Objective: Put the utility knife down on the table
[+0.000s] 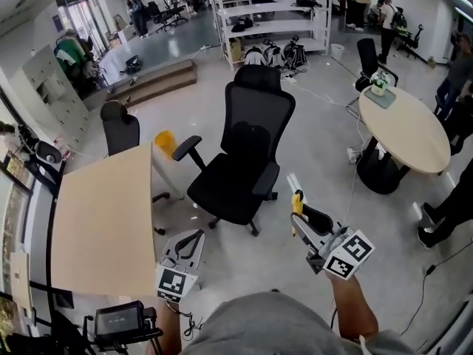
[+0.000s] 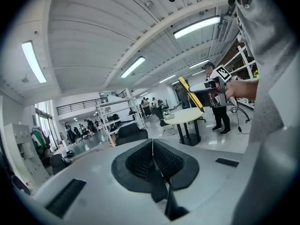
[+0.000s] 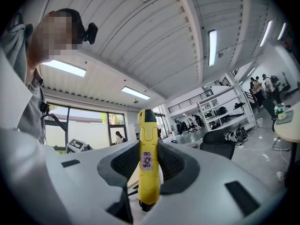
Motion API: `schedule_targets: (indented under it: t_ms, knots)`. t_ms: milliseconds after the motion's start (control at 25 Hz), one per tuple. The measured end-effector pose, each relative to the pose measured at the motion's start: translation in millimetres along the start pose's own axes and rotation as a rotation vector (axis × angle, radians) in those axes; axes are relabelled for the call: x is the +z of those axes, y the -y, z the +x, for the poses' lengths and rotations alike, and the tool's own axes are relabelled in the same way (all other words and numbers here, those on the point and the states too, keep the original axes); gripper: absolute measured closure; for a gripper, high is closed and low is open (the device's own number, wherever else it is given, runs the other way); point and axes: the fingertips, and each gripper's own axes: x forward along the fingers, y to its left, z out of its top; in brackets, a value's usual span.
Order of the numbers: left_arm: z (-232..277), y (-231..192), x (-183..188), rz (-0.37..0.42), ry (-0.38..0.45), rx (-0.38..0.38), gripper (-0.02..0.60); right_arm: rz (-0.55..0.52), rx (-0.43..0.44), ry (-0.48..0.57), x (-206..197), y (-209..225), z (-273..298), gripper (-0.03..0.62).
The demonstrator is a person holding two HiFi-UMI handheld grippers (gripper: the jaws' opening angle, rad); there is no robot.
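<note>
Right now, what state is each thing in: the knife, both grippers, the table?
knife: gripped, in the air, off to the table's side
right gripper: shut on knife
left gripper: shut, nothing between its jaws
table: knife not yet on it

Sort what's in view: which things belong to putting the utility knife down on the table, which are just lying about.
In the job: utility knife, clamped in the right gripper; rectangular table, the likely landing spot.
Lying about: black office chair; round table; shelving; left gripper, shut and empty.
</note>
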Motion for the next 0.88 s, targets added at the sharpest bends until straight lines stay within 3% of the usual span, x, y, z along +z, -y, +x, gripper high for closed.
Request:
schedule_targets:
  t_ms: [320,560,880]
  knots:
    - [-7.2,-44.0,-19.8,-0.060,-0.072,0.167,0.575,0.021,0.115,-0.038,-4.2,29.4,55.3,0.474]
    - [-20.2,-93.5,-49.1,-0.108,-0.105,0.259,0.575,0.029,0.179,-0.065,-12.9,27.0,122.4,0.474]
    - [-33.0,-185.5,-84.7,-0.212,-0.045,0.335,0.575,0.010,0.255,-0.082,-18.6,-5.8,225.7,0.474]
